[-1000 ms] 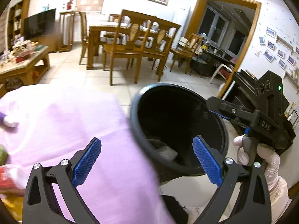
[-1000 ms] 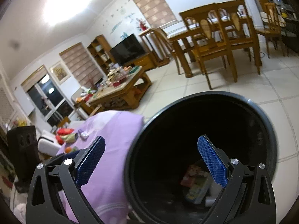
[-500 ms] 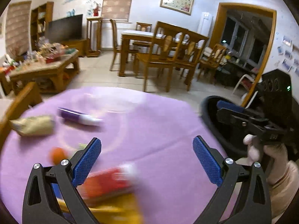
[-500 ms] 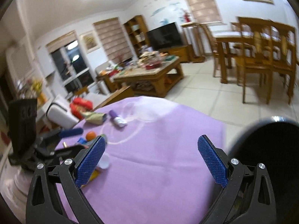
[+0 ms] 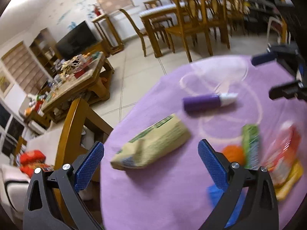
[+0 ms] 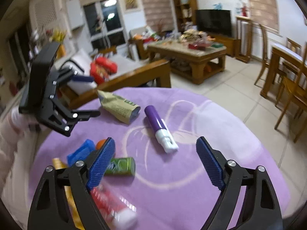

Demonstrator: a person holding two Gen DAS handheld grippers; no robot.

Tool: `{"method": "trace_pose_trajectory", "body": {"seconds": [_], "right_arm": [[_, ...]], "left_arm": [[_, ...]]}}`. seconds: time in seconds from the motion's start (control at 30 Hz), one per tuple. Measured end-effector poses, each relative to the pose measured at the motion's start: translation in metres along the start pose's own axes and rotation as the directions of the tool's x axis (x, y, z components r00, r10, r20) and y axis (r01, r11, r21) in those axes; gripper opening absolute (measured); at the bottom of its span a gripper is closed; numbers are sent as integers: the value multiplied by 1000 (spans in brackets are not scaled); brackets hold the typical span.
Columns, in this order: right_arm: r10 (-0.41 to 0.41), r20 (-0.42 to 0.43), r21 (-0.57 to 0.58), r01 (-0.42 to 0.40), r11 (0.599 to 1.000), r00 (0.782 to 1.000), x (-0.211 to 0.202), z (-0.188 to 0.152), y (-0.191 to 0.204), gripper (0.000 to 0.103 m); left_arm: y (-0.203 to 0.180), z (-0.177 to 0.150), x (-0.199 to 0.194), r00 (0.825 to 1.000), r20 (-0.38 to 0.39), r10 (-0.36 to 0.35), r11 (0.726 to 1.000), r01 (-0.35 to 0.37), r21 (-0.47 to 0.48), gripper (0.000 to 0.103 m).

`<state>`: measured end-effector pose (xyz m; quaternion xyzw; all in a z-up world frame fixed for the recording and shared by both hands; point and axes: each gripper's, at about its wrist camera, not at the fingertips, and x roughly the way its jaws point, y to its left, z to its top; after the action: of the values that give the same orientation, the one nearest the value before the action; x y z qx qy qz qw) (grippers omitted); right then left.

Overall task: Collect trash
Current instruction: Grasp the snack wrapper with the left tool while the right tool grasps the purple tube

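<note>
Purple cloth (image 6: 220, 134): covers a round table strewn with trash
Left gripper (image 5: 151, 163): jaws wide, nothing between them — it hangs over a tan paper bag (image 5: 153, 145) at the cloth's edge
Right gripper (image 6: 155, 163): jaws closing on empty air above the cloth
Trash: purple-and-white tube (image 6: 159, 128) near the middle; green can (image 6: 120, 166), orange ball (image 6: 100, 143), blue piece (image 6: 80, 152) and red wrapper (image 6: 109, 205) clustered — blurred in places
Background: wooden coffee table (image 6: 188, 55)
</note>
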<state>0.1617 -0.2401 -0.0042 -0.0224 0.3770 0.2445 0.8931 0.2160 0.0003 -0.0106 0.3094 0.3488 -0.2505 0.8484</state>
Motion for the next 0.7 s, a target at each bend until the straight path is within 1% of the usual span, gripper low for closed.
{"method": "trace_pose_trajectory", "body": {"seconds": [0.1,0.13,0.17,0.2,0.23,0.27,0.3,0.33,0.37,0.4,0.43,0.47,0.5,0.53,0.57,0.6,0.67,0.7], "right_arm": [[5,-48,-24,-6,1000,999,29,17,3,79],[-2,-65,-30,0,1000,998,41,22,3,78],[-9,-81,-33,6,999,997,49,26,2,75],[-16,-104,-32,13,999,994,59,29,1,71],[-19,-136,-22,16,1000,990,70,32,-3,69],[-18,-150,-16,16,1000,989,73,25,-6,66],[-15,-171,-5,15,1000,985,80,26,-10,65],[-12,-180,-1,12,1000,984,84,24,-12,64],[-11,-188,0,11,1000,982,89,23,-12,60],[-9,-198,-1,9,1000,980,92,23,-12,56],[-6,-212,-3,5,1000,977,96,22,-12,54],[-6,-217,-4,5,1000,976,100,21,-12,53],[-10,-210,-9,9,1000,978,100,21,-11,50],[-17,-208,-10,15,1000,978,100,22,-10,47],[-20,-209,-9,18,1000,978,101,22,-9,37],[-22,-210,-10,21,1000,978,102,22,-8,34],[-38,-208,-22,34,999,977,101,20,-4,32],[-46,-207,-27,41,999,977,100,19,-2,31]], "left_arm": [[-2,0,16,1000,-25,-4,997,6,81,97],[-1,-1,20,999,-33,-14,995,17,94,97],[-1,-1,25,999,-39,-28,994,32,106,97],[-2,-2,27,998,-42,-36,993,41,111,97],[-3,-2,34,997,-58,-52,992,58,114,97],[-2,-5,35,996,-67,-67,991,74,113,97],[-3,-6,39,993,-78,-86,989,95,109,97],[-6,-10,42,992,-89,-93,988,102,114,97],[-8,-12,44,994,-83,-76,988,86,130,97],[-7,-12,43,993,-72,-89,988,98,120,96],[-5,-12,43,991,-77,-107,988,115,99,95],[-5,-12,43,991,-75,-107,990,114,88,93],[-5,-12,43,991,-77,-106,990,112,81,89],[-5,-12,42,990,-75,-116,990,121,71,80],[-4,-12,41,990,-75,-118,991,122,55,78],[-4,-12,41,991,-75,-115,992,118,40,72],[-7,-13,37,989,-71,-133,991,135,18,54],[-8,-13,37,984,-70,-163,987,162,-7,44]]}}
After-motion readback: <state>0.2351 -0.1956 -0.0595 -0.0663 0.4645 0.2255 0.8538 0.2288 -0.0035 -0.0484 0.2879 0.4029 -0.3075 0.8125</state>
